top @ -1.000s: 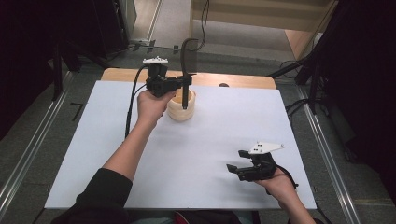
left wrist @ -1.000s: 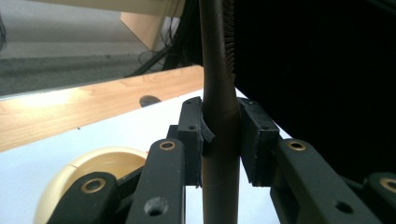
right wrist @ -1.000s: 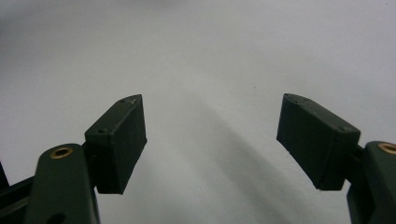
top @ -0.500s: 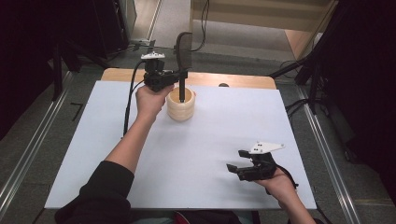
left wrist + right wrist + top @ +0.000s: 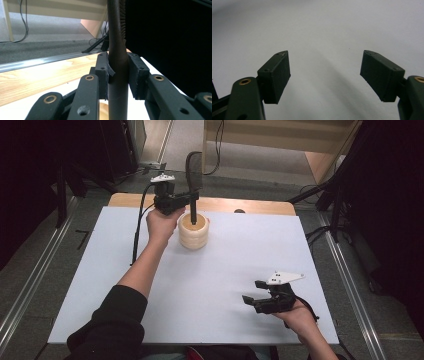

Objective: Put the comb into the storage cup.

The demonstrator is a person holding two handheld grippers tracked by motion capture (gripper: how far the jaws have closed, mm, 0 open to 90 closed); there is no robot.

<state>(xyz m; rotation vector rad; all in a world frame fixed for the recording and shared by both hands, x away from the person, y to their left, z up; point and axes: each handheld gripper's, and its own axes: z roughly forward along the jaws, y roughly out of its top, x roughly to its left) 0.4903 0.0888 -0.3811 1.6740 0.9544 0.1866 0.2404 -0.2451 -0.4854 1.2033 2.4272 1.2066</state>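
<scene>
At twelve o'clock on the white worktop [image 5: 215, 285], the left gripper [image 5: 191, 200], fingers clamped on a black long-handled spatula [image 5: 193, 175], has lowered its handle into the ribbed cream holder [image 5: 194, 231]. Release should follow. At five o'clock, the right gripper [image 5: 251, 292] rests, fingers apart and empty.

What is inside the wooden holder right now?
The lower end of the black utensil stands upright in the wooden holder, its handle clamped by the left hand-held gripper. The holder's wall hides the tip and the bottom, so anything else inside cannot be seen.

- The holder [image 5: 194, 231] stands on the mat [image 5: 100, 285], toward its far edge.
- The utensil [image 5: 193, 175] stands upright in the holder.
- The right gripper [image 5: 251, 291] sits well apart, near right.
</scene>
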